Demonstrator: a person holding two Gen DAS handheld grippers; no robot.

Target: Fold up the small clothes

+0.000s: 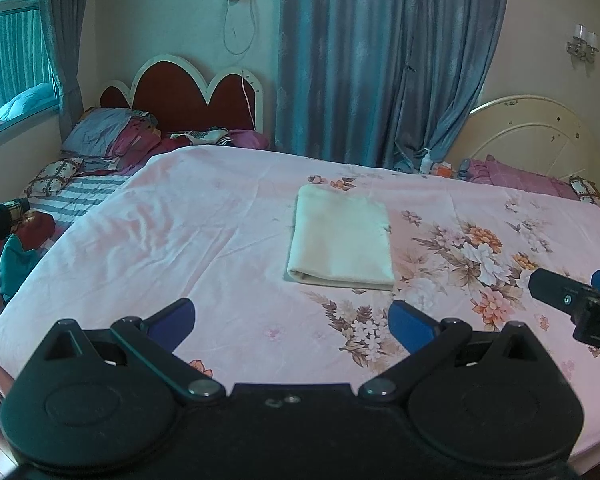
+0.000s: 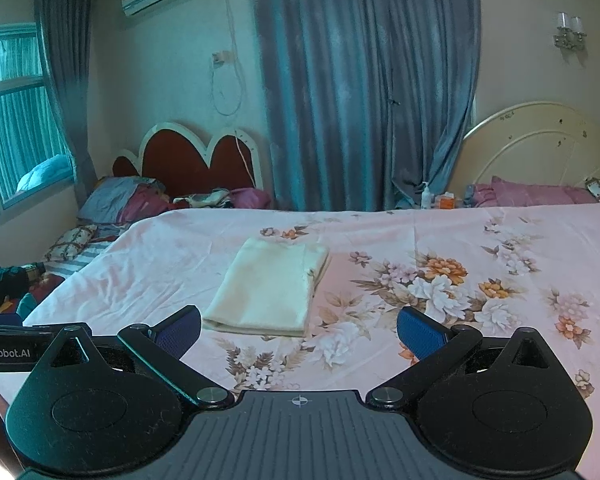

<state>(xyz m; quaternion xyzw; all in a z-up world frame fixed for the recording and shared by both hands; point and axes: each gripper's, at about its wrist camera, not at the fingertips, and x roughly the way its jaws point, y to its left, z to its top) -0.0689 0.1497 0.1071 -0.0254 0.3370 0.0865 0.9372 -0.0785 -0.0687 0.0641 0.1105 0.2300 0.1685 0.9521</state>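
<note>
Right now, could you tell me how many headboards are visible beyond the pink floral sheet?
2: a red scalloped headboard at the far left behind piled bedding, and a cream arched headboard at the far right behind pink pillows. Curtains might hide more.

The right gripper (image 1: 580,300) is showing only partly in the left wrist view, its body running off the right edge, so its finger spread cannot be read there. The left gripper (image 2: 8,340) is entering the right wrist view at the left edge, its printed label being cut to partial lettering. The cloth (image 1: 340,240) is lying folded, its inner layers being hidden under the top layer. The bottle (image 2: 426,196) and the orange box (image 2: 446,202) at the bed's far side are appearing too small to identify. The clothes pile (image 1: 4,240) is being cropped by the left edge.
</note>
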